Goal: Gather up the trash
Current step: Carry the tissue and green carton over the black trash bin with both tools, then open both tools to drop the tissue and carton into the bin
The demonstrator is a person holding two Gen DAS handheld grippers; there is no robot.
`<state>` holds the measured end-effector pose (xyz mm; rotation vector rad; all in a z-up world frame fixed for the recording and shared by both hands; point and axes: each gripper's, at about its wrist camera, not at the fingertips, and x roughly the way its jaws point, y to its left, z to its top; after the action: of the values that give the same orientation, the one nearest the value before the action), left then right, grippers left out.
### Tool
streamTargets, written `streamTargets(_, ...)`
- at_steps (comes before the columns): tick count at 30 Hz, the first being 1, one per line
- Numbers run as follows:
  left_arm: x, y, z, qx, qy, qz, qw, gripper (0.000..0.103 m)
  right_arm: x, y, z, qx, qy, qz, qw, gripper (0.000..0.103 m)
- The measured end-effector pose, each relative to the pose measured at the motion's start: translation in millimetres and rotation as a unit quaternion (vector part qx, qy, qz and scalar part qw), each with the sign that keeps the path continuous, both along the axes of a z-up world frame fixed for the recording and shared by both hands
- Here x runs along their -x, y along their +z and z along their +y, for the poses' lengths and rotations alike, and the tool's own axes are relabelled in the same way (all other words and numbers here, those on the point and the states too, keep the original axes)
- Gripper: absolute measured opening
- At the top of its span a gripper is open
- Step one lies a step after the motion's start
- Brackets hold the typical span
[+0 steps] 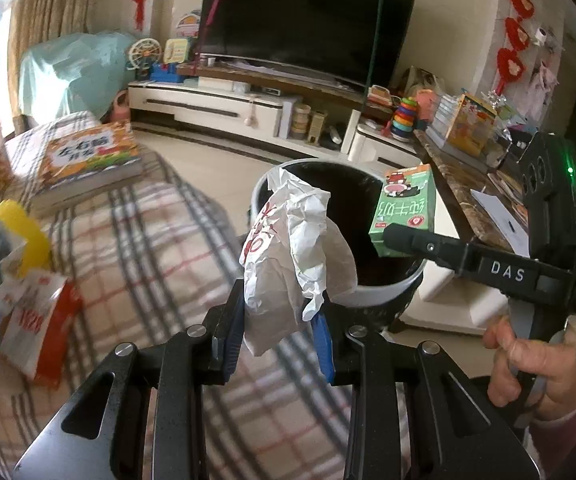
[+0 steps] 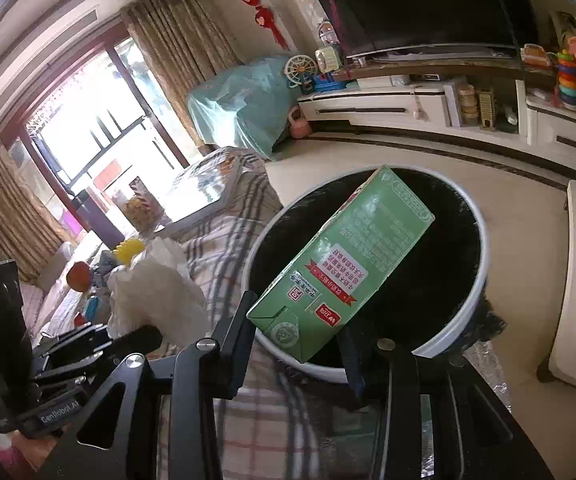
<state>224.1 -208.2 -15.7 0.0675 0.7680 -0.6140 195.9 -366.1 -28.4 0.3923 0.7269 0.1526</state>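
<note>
My left gripper [image 1: 277,316] is shut on a crumpled white paper wrapper [image 1: 288,248] with red print, held at the near left rim of a white trash bin [image 1: 372,296] with a black liner. My right gripper [image 2: 300,340] is shut on a green milk carton [image 2: 348,264], which hangs tilted over the bin's dark opening [image 2: 428,280]. In the left wrist view the right gripper [image 1: 392,240] reaches in from the right with the carton [image 1: 406,208] above the bin. The right wrist view catches the left gripper [image 2: 127,340] with the white wrapper [image 2: 159,296] at lower left.
A plaid-covered table [image 1: 135,248] holds a thick book [image 1: 87,160], snack wrappers [image 1: 35,324] and a yellow object [image 1: 23,232]. Behind the bin stand a white TV cabinet [image 1: 247,108] with a television [image 1: 304,20] and toys. A dark counter [image 1: 468,196] lies right. A hand [image 1: 528,368] grips the right tool.
</note>
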Motion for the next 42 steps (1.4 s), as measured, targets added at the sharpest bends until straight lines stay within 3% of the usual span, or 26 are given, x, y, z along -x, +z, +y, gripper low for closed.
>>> streamTargets(26,-39.8,-5.2,-67.3,-0.037,-0.027,0.004,0.999,0.034,-21.3,-11.8,-39.3,-0.005,-0.004,0.035,0.999,0.039)
streamTargets(30,-43.1,-6.8,-67.2,-0.037,-0.025,0.011,0.9989,0.05,-24.2,-13.7,-41.8,0.0,-0.005,0.046,0.999,0.042)
streamTargets(32,-42.7,-6.0,-65.8,-0.039,-0.018,0.009,0.999,0.065,-23.5,-13.7,-41.4,0.002,-0.006,0.049,0.999,0.042)
streamTargets(39,-30.8,-8.1,-41.5,-0.021,0.0,0.008,0.9997,0.067,-13.0,-8.9,-43.8,-0.007,-0.024,0.041,0.999,0.061)
streamTargets(42,-19.7,-11.4,-23.5,-0.013,0.013,0.009,0.9998,0.067,-4.8,-7.2,-36.5,-0.015,-0.028,0.032,0.999,0.08)
